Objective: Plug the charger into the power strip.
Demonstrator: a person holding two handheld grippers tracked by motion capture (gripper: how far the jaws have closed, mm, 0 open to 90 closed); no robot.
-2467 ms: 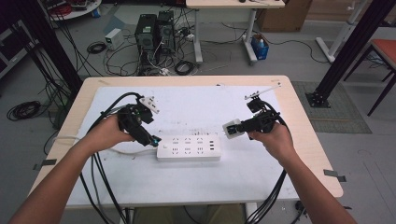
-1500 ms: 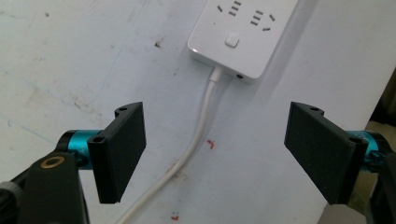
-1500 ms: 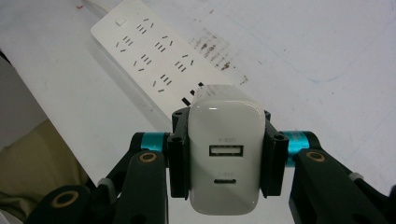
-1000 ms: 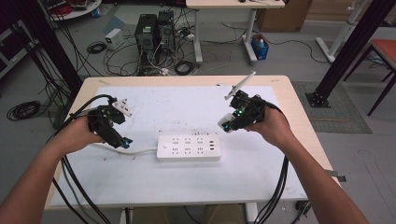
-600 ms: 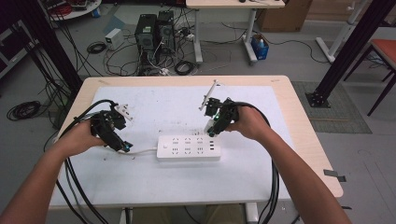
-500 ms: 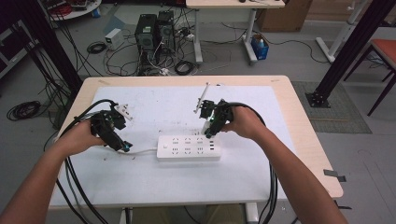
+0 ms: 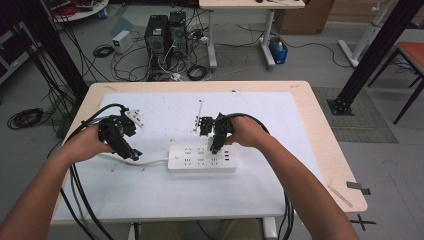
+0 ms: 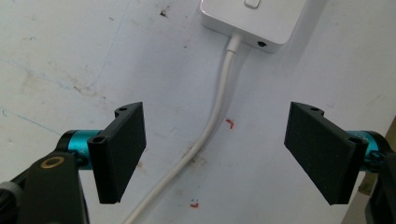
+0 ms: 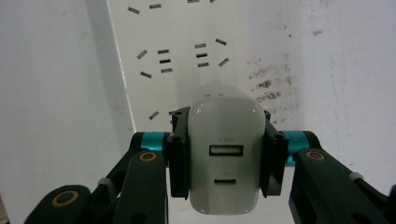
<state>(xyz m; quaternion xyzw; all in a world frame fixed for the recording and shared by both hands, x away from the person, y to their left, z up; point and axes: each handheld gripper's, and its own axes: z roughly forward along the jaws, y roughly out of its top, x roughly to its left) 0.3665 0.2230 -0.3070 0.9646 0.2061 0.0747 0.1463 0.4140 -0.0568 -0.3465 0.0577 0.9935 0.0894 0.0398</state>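
Swinging in from the table's right edge, the right gripper (image 9: 226,161), clamped on a white rounded plastic USB charger (image 9: 226,154), now hovers over the long white power strip (image 7: 201,158). Charger's USB ports face the camera, long axis toward the sockets, so plugging looks next. Left gripper (image 8: 226,156) sits open astride the strip's white cable (image 8: 210,126).

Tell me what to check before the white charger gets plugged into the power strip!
1. Charger squeezed firmly in the right tongs: ok.
2. Charger hanging above the power strip's sockets: ok.
3. Prongs lined up with a socket: cannot tell, they are hidden underneath.
4. Sockets below free of other plugs: ok.
5. Left tongs holding the strip's cord steady: not ok, open on either side of the cord, not touching it.
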